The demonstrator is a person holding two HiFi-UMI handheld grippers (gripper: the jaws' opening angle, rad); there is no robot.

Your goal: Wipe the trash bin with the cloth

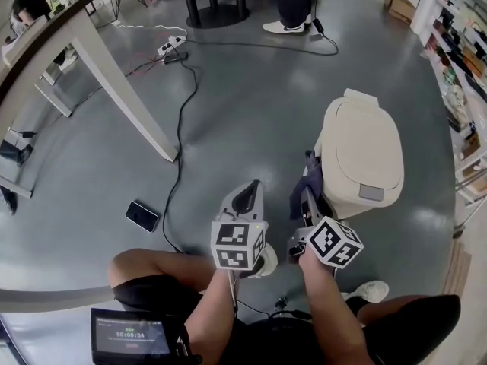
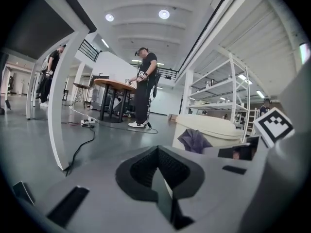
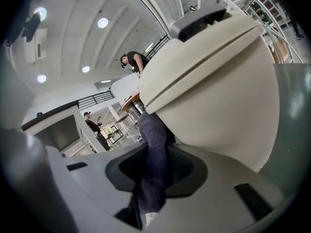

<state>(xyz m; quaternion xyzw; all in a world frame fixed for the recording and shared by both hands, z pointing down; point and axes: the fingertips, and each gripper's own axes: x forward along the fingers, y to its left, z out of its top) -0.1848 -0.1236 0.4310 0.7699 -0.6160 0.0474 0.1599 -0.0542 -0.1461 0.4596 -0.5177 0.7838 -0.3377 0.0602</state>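
A cream trash bin with a closed lid stands on the grey floor at the right. My right gripper is shut on a dark blue cloth, which is pressed against the bin's left side. In the right gripper view the cloth hangs between the jaws, with the bin wall right behind it. My left gripper hovers just left of the right one, shut and holding nothing, apart from the bin. From the left gripper view, the bin and cloth lie ahead to the right.
A white table leg slants across the left. A black cable runs from a power strip past a phone on the floor. Shelving lines the right edge. A person stands at the back.
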